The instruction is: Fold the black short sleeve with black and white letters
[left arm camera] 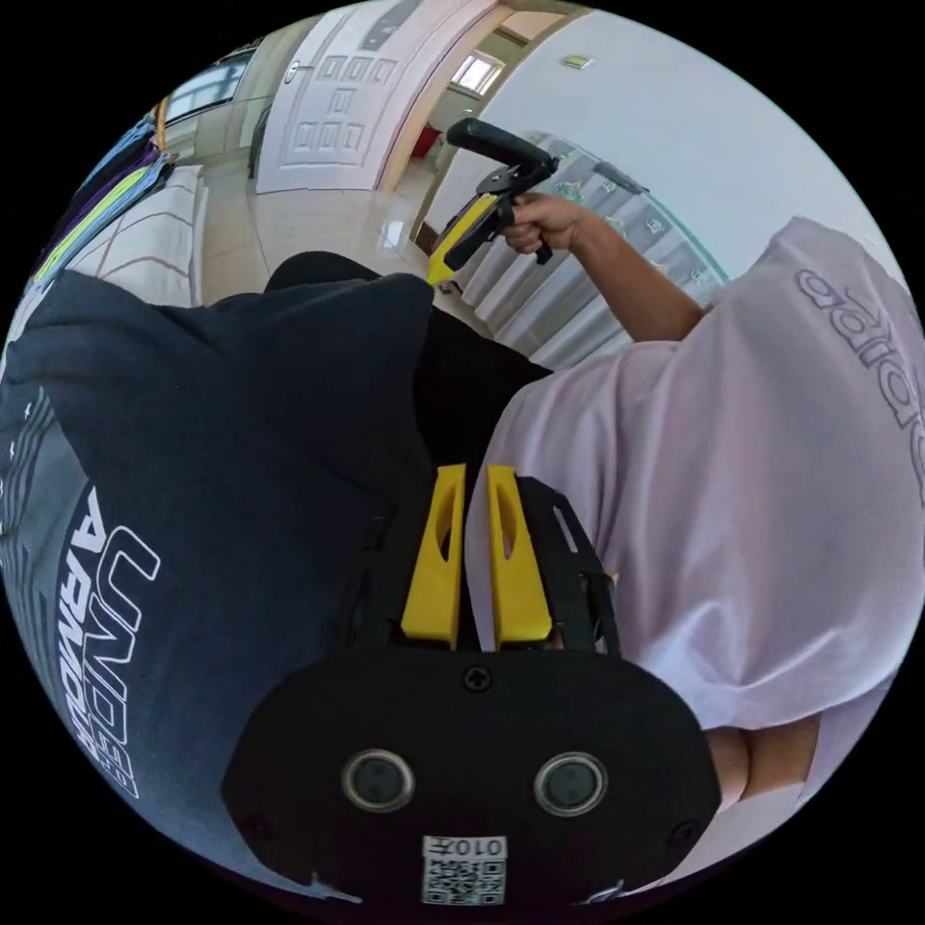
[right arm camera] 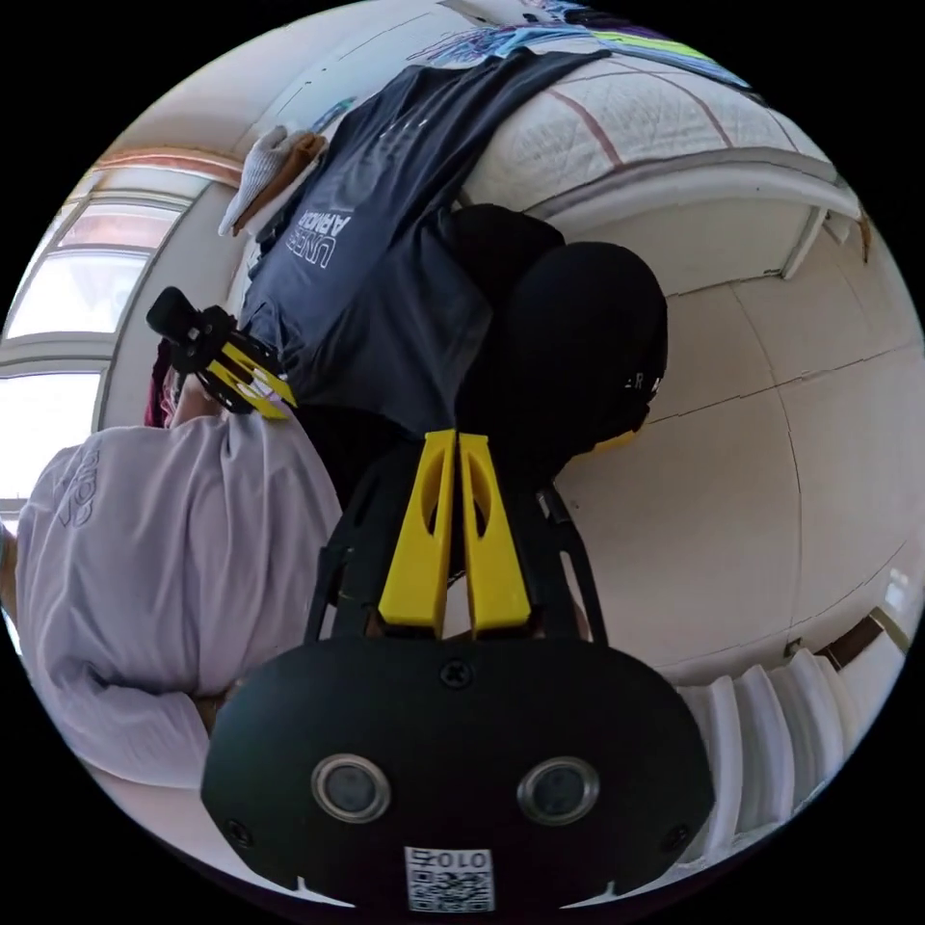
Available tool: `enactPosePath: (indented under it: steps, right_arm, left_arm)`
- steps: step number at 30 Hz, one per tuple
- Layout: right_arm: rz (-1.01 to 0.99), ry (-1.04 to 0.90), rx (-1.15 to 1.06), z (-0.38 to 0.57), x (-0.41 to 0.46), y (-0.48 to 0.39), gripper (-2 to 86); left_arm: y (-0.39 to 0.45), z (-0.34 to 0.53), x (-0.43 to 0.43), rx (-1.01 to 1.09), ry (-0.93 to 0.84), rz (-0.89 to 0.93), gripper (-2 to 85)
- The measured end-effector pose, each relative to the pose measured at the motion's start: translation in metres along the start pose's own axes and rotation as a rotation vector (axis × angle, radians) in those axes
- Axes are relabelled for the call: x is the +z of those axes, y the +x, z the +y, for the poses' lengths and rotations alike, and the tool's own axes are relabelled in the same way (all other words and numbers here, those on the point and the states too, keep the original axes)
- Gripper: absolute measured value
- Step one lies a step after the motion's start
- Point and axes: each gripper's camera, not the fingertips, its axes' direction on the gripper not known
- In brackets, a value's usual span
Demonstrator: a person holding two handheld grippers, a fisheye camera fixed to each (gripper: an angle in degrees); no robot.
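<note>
A: Between the two tongs the black shirt [left arm camera: 241, 462] hangs in the air, its far end draped over the edge of the bed [right arm camera: 655, 125]. The printed letters face outward.

B: And the grip?

A: The left tongs [left arm camera: 472, 482] have their jaws pressed together on one edge of the cloth; the right tongs [right arm camera: 453, 448] look pressed together on another edge, and in the left gripper view their tip meets the shirt's corner.

B: So the step in hand is lifting it to spread it?

A: I judge so. Keep both pinches firm and level, draw the hands apart until the held edge is taut, then lower the shirt flat onto the bed, letters down, well apart from the other clothes [right arm camera: 617, 39] lying there.
</note>
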Motion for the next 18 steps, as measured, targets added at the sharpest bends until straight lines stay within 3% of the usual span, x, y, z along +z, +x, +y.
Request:
enactPosePath:
  steps: [4,10,14,18]
  right_arm:
    - [0.073,-0.019,0.032,0.009,-0.005,0.003,1.4]
    - [0.155,0.241,-0.077,-0.018,-0.047,-0.018,1.8]
    - [0.227,0.542,-0.149,-0.058,-0.077,-0.033,4.3]
    - [0.277,0.581,-0.135,-0.118,-0.096,-0.022,6.6]
  left_arm:
    - [-0.031,0.047,-0.033,-0.074,0.056,-0.092,2.5]
    - [-0.116,0.118,-0.131,-0.308,0.260,-0.393,3.8]
    - [-0.195,0.163,-0.196,-0.497,0.453,-0.545,5.4]
    - [-0.262,0.185,-0.249,-0.613,0.511,-0.824,6.8]
